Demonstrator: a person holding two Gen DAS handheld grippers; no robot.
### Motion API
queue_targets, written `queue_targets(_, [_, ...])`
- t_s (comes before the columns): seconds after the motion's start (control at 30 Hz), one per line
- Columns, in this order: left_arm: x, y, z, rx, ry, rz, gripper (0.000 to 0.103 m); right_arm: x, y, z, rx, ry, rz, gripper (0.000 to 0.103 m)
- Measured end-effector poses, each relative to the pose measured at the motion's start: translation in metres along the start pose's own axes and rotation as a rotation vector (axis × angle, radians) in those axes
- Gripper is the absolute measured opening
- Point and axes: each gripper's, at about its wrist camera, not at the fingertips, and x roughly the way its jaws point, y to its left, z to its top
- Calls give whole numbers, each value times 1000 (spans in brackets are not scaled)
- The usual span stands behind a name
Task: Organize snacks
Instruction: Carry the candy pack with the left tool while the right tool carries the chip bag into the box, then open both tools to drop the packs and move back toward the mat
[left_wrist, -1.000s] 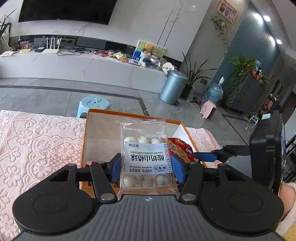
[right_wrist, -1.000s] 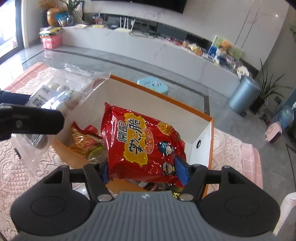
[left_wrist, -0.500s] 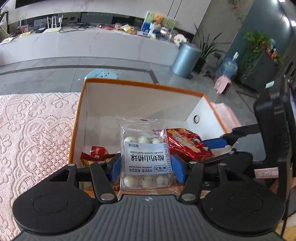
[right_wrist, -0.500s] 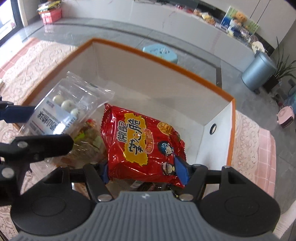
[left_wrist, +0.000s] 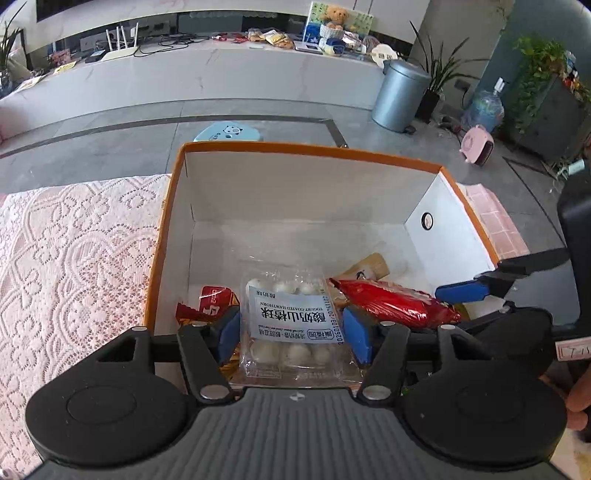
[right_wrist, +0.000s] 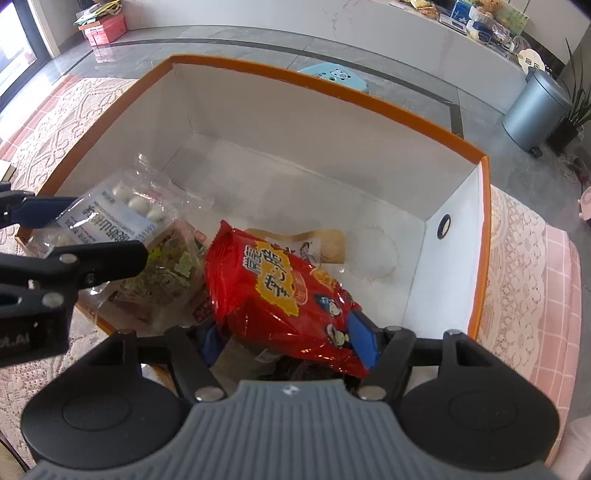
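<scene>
My left gripper (left_wrist: 291, 332) points down into the orange-rimmed white box (left_wrist: 314, 149). A clear pack of white yogurt hawthorn balls (left_wrist: 291, 317) sits between its blue pads, which still touch its edges while the jaws are opening. The pack hangs low over other snacks. In the right wrist view my right gripper (right_wrist: 284, 339) holds a red crisp bag (right_wrist: 273, 288), tilted, just above the box (right_wrist: 332, 88) floor; its jaws are opening slightly. The left gripper (right_wrist: 107, 229) with the ball pack (right_wrist: 125, 210) shows at the left.
In the box lie a small red packet (left_wrist: 214, 299), a beige packet (right_wrist: 317, 247) and a clear bag of greenish snacks (right_wrist: 170, 269); its far half is bare. Pink lace cloth (left_wrist: 74, 258) surrounds the box. Beyond the table stand a blue stool (left_wrist: 229, 133) and a grey bin (left_wrist: 399, 96).
Both grippers have sunk from above the rim down into the box and tipped further downward. The red bag has tilted in the right jaws. The ball pack now sits just over the snacks.
</scene>
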Motion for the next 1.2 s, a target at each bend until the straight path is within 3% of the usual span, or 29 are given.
queue_targets(0.13, [-9,1,-3,-5,-35,-21,82,-4,-1,-1,7,-7,-9,75])
queue_targets(0.37, [-39,6,-6,-23,-96,-34,84,-18,6,4,-6,-36,-41,89])
queue_targets(0.8, [-106,9,-34,0,-193,17,84,-72,31,-16,19,-180,-100,91])
queue_targets(1.2, [-163,-11,-71,46,-344,48,84,-134,52,-75,102,-401,-70,91])
